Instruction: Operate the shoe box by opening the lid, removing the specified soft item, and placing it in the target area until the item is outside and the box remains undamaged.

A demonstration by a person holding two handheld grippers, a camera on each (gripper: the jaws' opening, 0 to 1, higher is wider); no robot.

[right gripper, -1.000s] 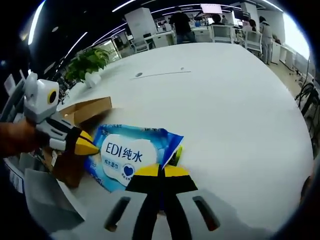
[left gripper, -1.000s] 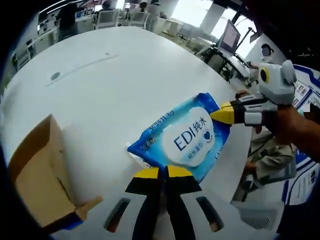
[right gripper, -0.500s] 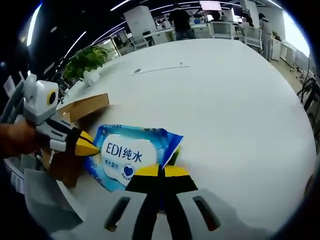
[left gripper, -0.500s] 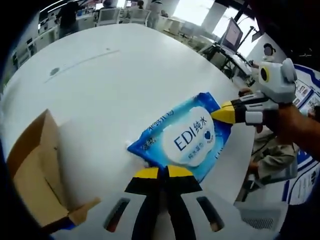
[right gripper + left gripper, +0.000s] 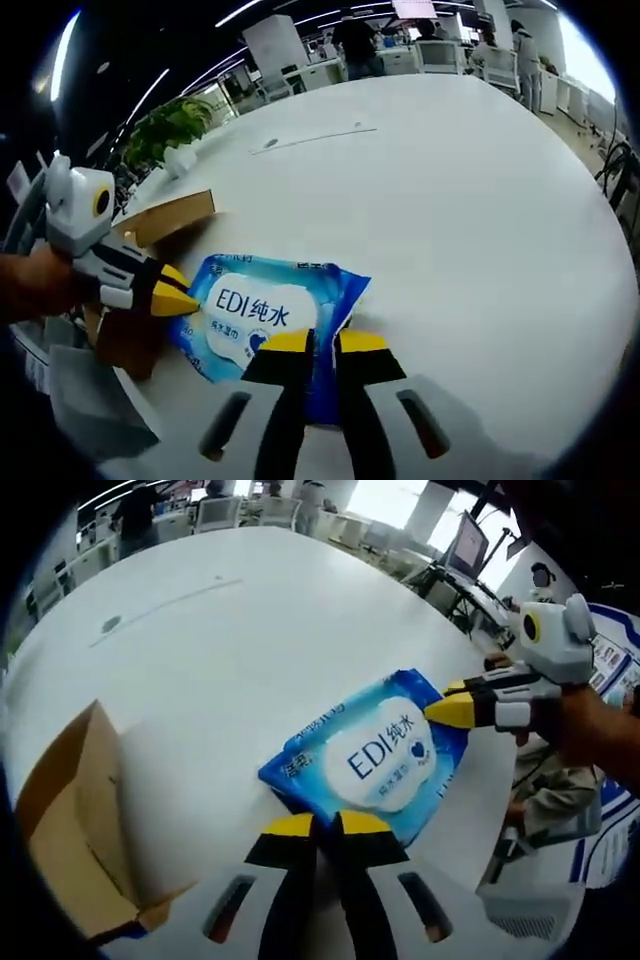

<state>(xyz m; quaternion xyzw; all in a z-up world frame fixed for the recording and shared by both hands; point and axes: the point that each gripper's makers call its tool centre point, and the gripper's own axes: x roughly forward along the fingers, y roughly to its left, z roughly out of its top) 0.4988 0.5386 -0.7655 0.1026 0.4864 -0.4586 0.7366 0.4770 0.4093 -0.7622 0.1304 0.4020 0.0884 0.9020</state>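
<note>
The brown cardboard shoe box (image 5: 75, 830) stands open on the white worktop (image 5: 230, 640), to the left of the left claw (image 5: 318, 825) in the left gripper view; its flaps stand up and the inside that shows looks bare, though the far corner is hard to read. In the right gripper view the same box (image 5: 165, 215) sits behind the left claw (image 5: 185, 299), partly hidden by it.

The soft item, a blue wet wipes pack (image 5: 375, 755) printed "EDI", lies flat on the worktop outside the box. In the left gripper view its near edge sits just ahead of the left claw's yellow tips, which are parted by a narrow gap and hold nothing. The right claw (image 5: 440, 710) comes in from the right with its tips at the pack's far corner.

In the right gripper view the wet wipes pack (image 5: 265, 310) lies straight ahead of the right claw (image 5: 312, 342), its near edge running under the tips. This claw is also slightly parted, with the pack's edge showing in the gap, not pinched. The left claw's tip touches the pack's left end.
</note>
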